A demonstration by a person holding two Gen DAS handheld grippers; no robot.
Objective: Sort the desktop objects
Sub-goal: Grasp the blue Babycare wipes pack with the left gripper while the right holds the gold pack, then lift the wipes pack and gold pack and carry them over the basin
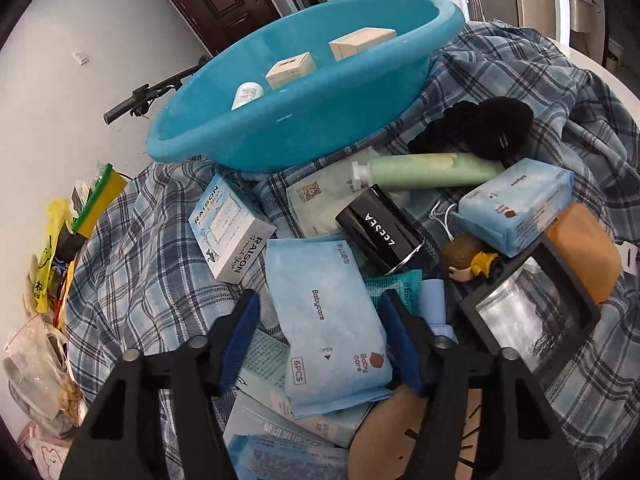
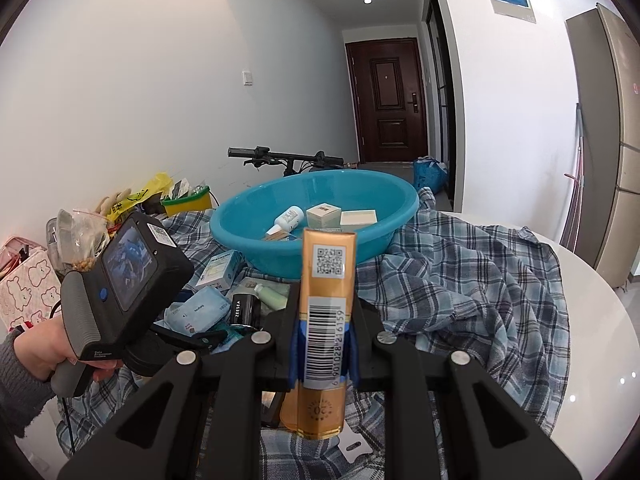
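My left gripper [image 1: 320,340] points down at the pile on the plaid cloth [image 1: 132,280]. A light blue Babycare wipes pack [image 1: 328,320] lies between its blue pads. The right pad sits at the pack's edge and the left pad [image 1: 240,340] stands a little apart from it, so the jaws are open. My right gripper [image 2: 324,344] is shut on an upright gold box [image 2: 326,320] with a barcode, held in front of the blue basin [image 2: 240,236]. The basin [image 1: 304,136] holds a white bottle [image 1: 246,94] and two beige boxes [image 1: 290,70].
Around the pack lie a RAISON box [image 1: 232,232], a black ZEESEA cylinder [image 1: 380,236], a green tube [image 1: 428,170], another blue pack [image 1: 516,208], a small figurine [image 1: 468,256] and a black frame [image 1: 528,312]. A hand [image 2: 40,352] holds the left gripper. Bags crowd the table's left edge [image 1: 52,248].
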